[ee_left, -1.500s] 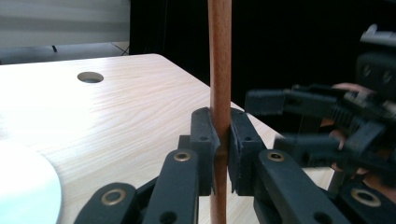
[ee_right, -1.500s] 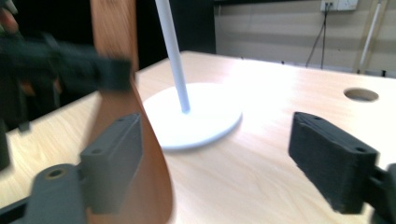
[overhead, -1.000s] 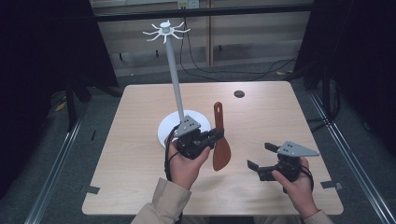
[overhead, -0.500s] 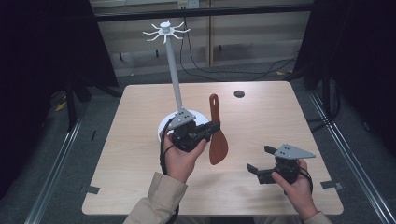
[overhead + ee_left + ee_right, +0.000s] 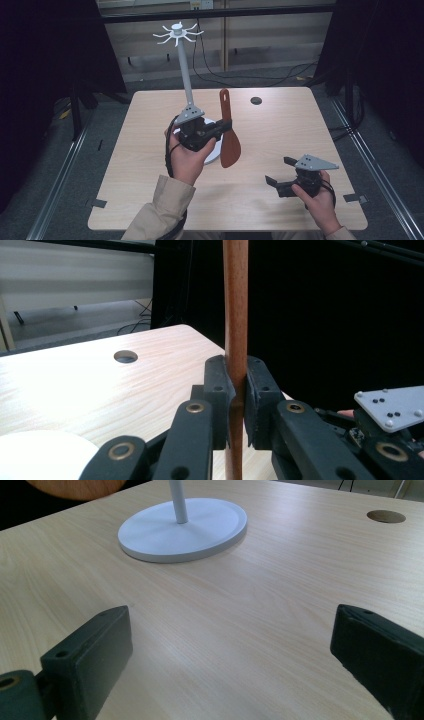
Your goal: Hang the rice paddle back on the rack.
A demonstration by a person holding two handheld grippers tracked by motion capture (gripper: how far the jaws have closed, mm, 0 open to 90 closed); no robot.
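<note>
No text, label, brand or number can be read anywhere. The table [image 5: 280, 120], stand [image 5: 186, 75] and spatula [image 5: 230, 145] carry no markings.

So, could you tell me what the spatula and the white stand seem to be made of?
The spatula looks like wood with a smooth reddish-brown finish; faint lengthwise grain shows on its handle between the left gripper's jaws. The stand has an even matte white coat on base and pole, probably painted metal or plastic; the pictures cannot settle which.

— Where are your grippers?
— My left gripper [image 5: 216, 131] is raised at ten o'clock, jaws clamped on a wooden handle [image 5: 235, 315].
— And the right?
— My right gripper [image 5: 281, 172] sits low at four o'clock, jaws spread wide.
</note>
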